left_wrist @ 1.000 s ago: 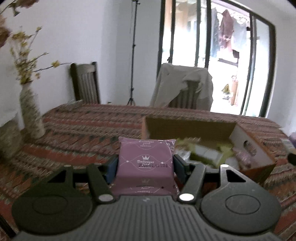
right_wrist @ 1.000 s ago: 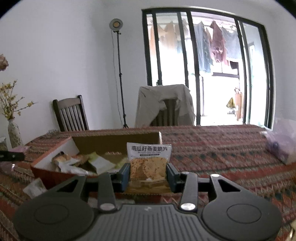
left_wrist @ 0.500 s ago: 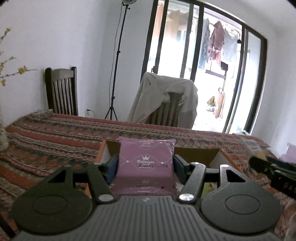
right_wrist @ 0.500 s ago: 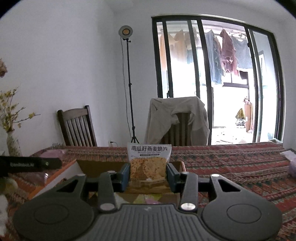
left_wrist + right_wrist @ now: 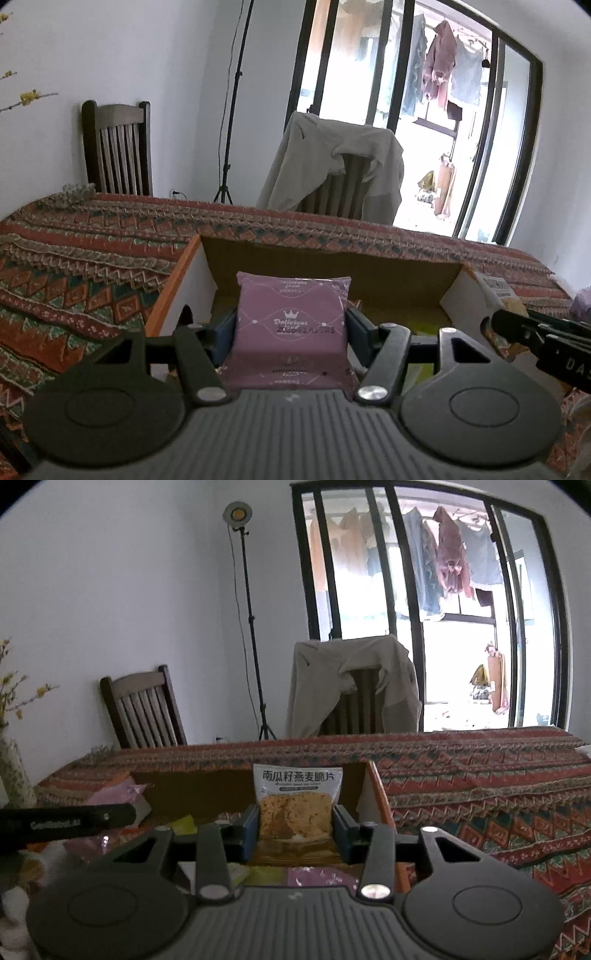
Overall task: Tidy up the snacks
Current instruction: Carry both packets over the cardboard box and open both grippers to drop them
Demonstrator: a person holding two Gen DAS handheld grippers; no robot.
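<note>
The left gripper [image 5: 291, 328] is squeezed tight on a purple pack [image 5: 291, 325], pinching it by its two side edges. The right gripper [image 5: 295, 827] is squeezed tight on a white pack [image 5: 297, 801] the same way. Both packs hang just above the open cardboard box [image 5: 369, 273] that sits on the striped tablecloth [image 5: 92, 251]. The purple pack is over the left part of the box and the white pack is near its right wall. More snacks lie in the box below, in yellow, green and purple wrappers, but they are too blurry to name. I think both packs are very light and soft, like little pillows full of air. The wrappers look smooth and a bit slippery, so the sides are a good place to hold, where the pack is flat and the fingers can press on both edges. The white pack shows crisp brown pieces in its picture, so what is inside may break if it is pinched hard or dropped from high up. The purple pack has a small crown and the word "Delicious" on it, with a row of printed numbers under that, too smudged to read. The white pack has big Chinese writing on top: 南瓜籽燕麦脆片. The smaller lines below it are too tiny to read.
</note>
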